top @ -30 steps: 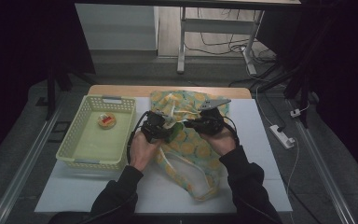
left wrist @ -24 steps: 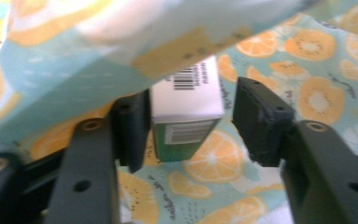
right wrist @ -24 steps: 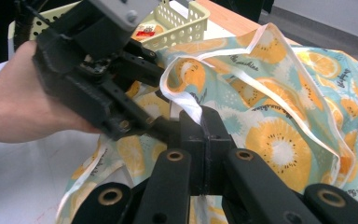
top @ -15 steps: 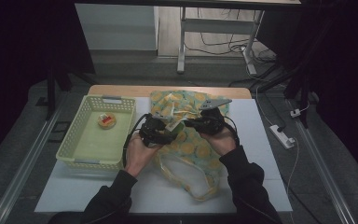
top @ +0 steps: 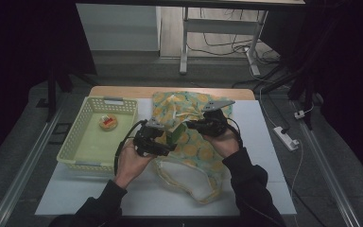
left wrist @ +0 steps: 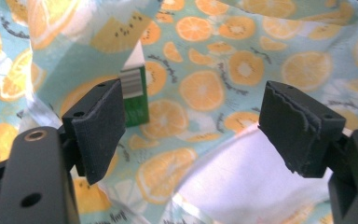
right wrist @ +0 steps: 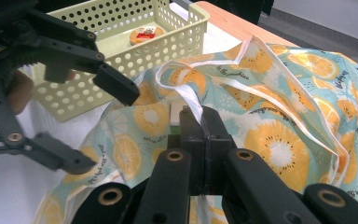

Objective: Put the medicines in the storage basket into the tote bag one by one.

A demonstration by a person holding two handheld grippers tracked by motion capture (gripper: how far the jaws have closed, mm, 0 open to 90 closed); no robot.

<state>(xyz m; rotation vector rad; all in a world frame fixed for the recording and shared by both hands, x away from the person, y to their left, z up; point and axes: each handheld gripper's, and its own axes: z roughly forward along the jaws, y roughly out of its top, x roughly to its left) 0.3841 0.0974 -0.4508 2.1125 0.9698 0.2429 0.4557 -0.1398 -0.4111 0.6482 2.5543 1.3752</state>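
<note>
1. Green carton (left wrist: pixel 134 95) sits inside the fruit-print bag (top: pixel 189 142), partly hidden by cloth.
2. Left gripper (left wrist: pixel 191 126): jaws have just been opening, nothing between them; carton just beyond.
3. Right gripper (right wrist: pixel 204 122): clamped on the bag's rim.

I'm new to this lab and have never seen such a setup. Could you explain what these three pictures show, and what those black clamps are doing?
A person at a table holds a two-jaw hand tool in each hand. One picture looks down from above; the other two come from cameras riding on each tool.

On the table lie a fruit-print cloth bag and a pale green basket with a small round item inside.

The right gripper is shut on the bag's white-trimmed edge, holding it up. The left gripper has just been opening; nothing is between its jaws. A green carton sits inside the bag.
</note>
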